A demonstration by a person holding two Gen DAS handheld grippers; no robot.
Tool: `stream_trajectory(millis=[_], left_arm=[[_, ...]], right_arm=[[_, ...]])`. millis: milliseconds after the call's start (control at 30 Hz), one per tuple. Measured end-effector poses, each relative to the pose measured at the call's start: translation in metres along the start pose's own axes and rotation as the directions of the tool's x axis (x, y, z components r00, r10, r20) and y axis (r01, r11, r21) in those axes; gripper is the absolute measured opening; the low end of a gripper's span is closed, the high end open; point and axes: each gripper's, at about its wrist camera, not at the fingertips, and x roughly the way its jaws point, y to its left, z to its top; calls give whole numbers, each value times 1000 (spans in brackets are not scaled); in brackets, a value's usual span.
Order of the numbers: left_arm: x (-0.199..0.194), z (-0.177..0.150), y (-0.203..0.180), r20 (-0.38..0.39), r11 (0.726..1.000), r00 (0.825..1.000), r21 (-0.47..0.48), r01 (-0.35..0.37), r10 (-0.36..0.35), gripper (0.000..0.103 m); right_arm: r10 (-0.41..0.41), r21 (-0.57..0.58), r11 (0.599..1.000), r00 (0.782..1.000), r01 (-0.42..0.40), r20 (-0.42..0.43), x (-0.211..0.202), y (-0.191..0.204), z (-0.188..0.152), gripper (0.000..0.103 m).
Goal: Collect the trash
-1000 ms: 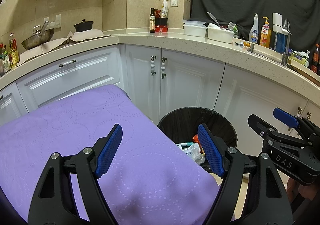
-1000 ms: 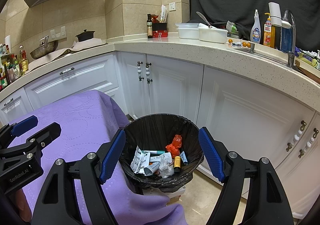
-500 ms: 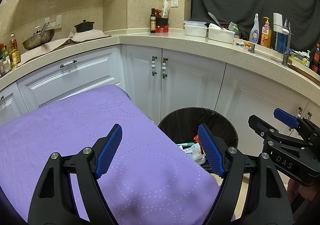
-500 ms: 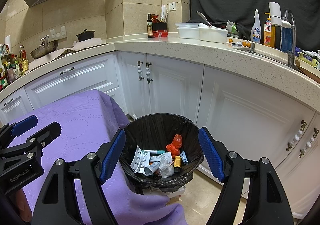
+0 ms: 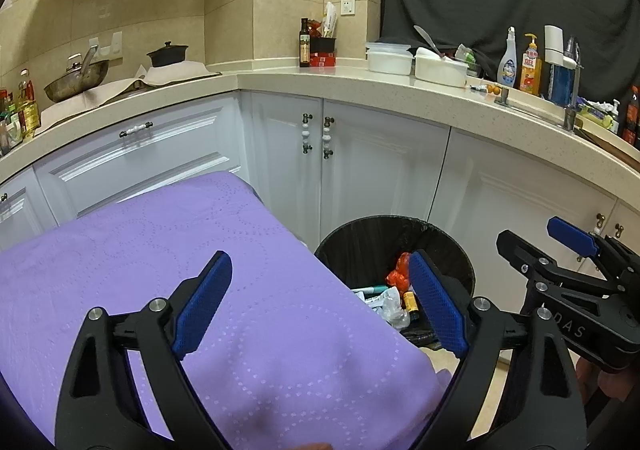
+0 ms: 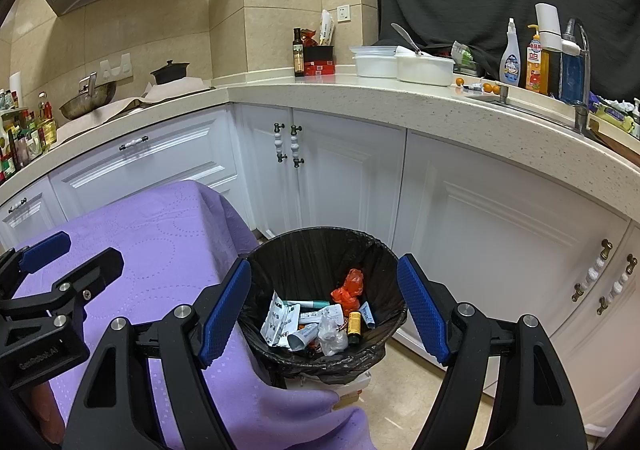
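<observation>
Both your grippers are empty: left gripper [image 5: 320,304] has just been spreading wider, right gripper [image 6: 324,306] gapes above the bin [image 6: 256,270]. Trash [image 6: 320,320] sits inside at 12 o'clock. Risk: snagging the liner.

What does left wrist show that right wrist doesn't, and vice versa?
Left wrist only: the right gripper at the frame's right edge, and a wide bare stretch of the purple cloth under its own open left gripper, whose jaws have just been opening with nothing between them.

Right wrist only: the whole inside of the trash bin, including a white packet and the beige floor.

Both: bin, cloth, red wrapper, white cabinets, countertop.
</observation>
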Motion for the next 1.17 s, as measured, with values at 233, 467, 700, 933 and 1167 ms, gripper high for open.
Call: stream_trajectory(millis=[233,467,700,933,1167], left_arm=[[0,-2,-3,-4,1000,1000,-2,15,-15,90],[-4,-1,-8,17,1000,1000,19,19,-19,98],[-4,0,-8,19,1000,1000,13,8,-8,98],[-5,2,-6,36,1000,999,13,12,-12,98],[0,4,5,0,1000,1000,-10,-11,11,98]], right_arm=[[-1,0,1000,1000,1,1,1,-1,0,73],[-1,-1,1000,1000,1,0,2,-2,1,73],[-3,1,1000,1000,3,2,2,-5,-1,76],[-2,0,1000,1000,2,1,2,-6,-1,76],[6,-12,1000,1000,-6,-3,1,-2,-3,83]])
